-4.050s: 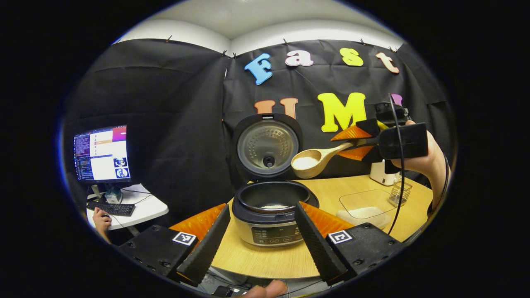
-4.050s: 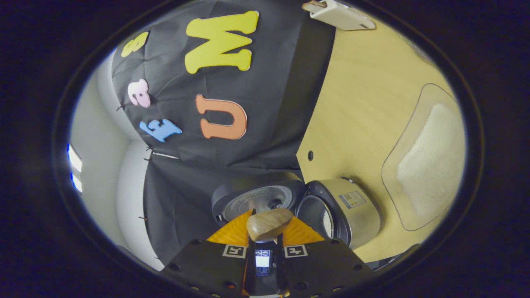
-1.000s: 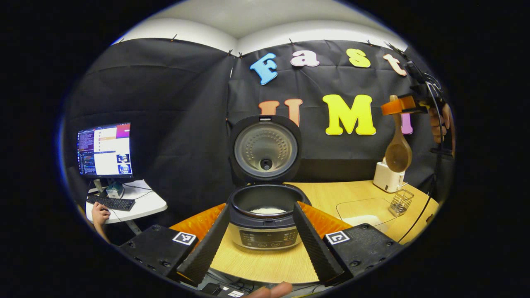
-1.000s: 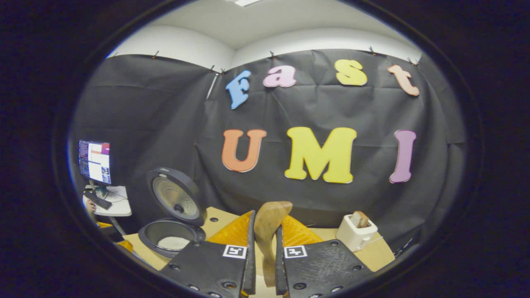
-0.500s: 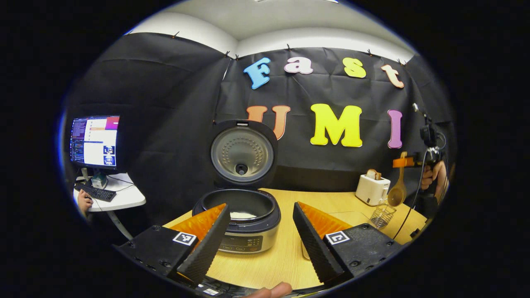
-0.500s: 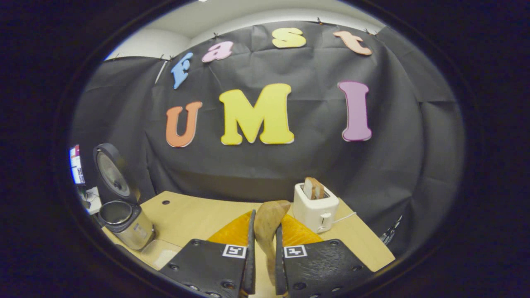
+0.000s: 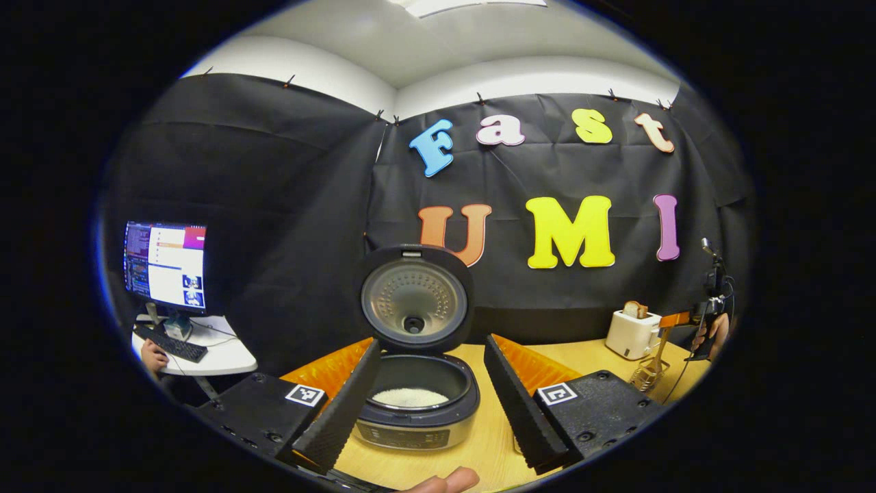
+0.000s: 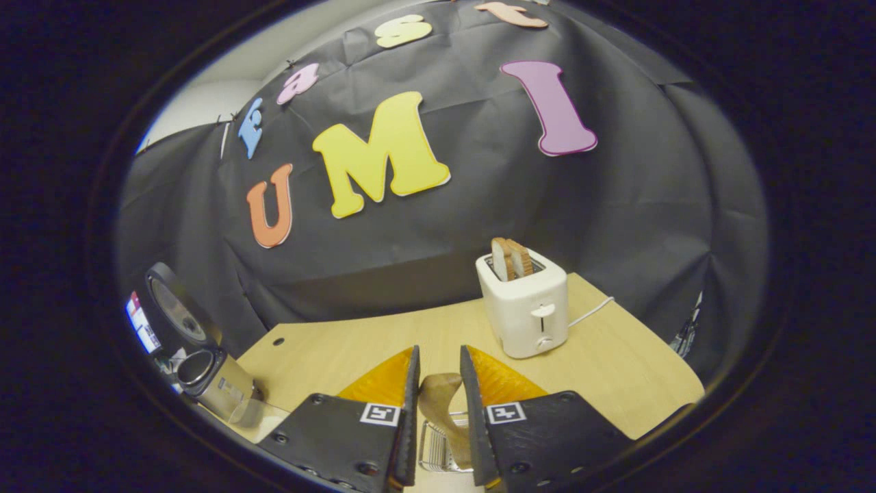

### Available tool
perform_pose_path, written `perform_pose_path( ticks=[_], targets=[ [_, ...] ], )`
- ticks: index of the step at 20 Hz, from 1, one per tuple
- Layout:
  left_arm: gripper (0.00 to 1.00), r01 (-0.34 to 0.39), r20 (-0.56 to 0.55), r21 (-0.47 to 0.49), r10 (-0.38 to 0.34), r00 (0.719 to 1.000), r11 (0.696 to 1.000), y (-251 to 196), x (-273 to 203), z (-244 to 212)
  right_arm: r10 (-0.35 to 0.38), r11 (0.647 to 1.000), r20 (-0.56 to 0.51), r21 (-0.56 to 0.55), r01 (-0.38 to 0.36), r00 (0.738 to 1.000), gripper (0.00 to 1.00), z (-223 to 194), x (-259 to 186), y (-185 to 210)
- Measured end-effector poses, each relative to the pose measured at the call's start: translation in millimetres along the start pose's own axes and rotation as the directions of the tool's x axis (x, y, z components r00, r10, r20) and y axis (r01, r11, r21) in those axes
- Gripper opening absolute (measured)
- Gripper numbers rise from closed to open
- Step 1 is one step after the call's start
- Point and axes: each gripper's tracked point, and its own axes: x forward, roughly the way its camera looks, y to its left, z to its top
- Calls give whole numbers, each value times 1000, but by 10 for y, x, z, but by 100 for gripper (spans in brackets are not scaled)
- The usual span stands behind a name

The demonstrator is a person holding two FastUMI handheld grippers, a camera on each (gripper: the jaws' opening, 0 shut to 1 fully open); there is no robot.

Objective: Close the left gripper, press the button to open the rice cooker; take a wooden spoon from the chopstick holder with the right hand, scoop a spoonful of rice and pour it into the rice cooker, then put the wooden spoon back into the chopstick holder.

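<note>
Wooden spoon (image 8: pixel 443 405) stood upright, handle up, bowl down in chopstick holder (image 8: pixel 438 446). Right gripper (image 8: pixel 438 383) parted slightly around handle; contact not discernible. Left gripper (image 7: pixel 431 383) held wide, nothing gripped.

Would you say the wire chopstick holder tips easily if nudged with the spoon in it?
Probably: the chopstick holder is thin open wire, so likely light, and the wooden spoon stands well above its rim. On the smooth table it may slide first.
</note>
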Motion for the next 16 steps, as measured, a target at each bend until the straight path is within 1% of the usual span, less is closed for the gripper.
perform_pose_path(
  ticks=[1,3,4,5,6,7,9,11,12,13,14,15,16],
  targets=[
    [97,-18,6,22,18,1000,1000,40,87,97,-16,1000,17,-1,16,1000,33,45,15,-70],
    [97,-46,24,58,45,999,997,71,279,311,-31,999,50,-5,31,998,48,151,-14,-139],
    [96,-57,38,76,54,998,995,81,400,438,-38,999,57,-13,39,998,65,178,-38,-152],
    [97,-63,50,92,59,997,994,72,525,557,-47,999,65,-22,49,997,77,211,-63,-178],
    [97,-68,48,104,64,997,992,63,643,640,-50,998,72,-37,53,996,84,249,-95,-179],
    [96,-64,49,112,59,997,992,42,769,721,-52,997,81,-55,57,995,96,291,-143,-182],
    [96,-57,48,127,52,998,990,-40,1041,866,-59,994,105,-86,68,993,95,366,-228,-199],
    [98,-68,46,135,62,997,989,-32,1362,957,-52,992,122,-108,65,991,96,379,-348,-189],
    [95,-71,46,137,65,997,988,-35,1506,999,-44,991,126,-117,59,991,96,356,-410,-190],
    [98,-83,45,136,77,996,987,-20,1655,1023,-40,991,131,-124,56,991,96,341,-471,-201],
    [97,-93,45,135,88,995,986,29,1823,1035,-38,990,138,-130,56,990,96,323,-534,-234],
    [97,-101,39,128,97,995,987,62,1986,1042,-39,989,144,-133,58,989,91,307,-593,-258],
    [98,-110,33,124,106,994,986,103,2146,1043,-40,989,149,-133,60,988,91,294,-635,-290]
  ],
)
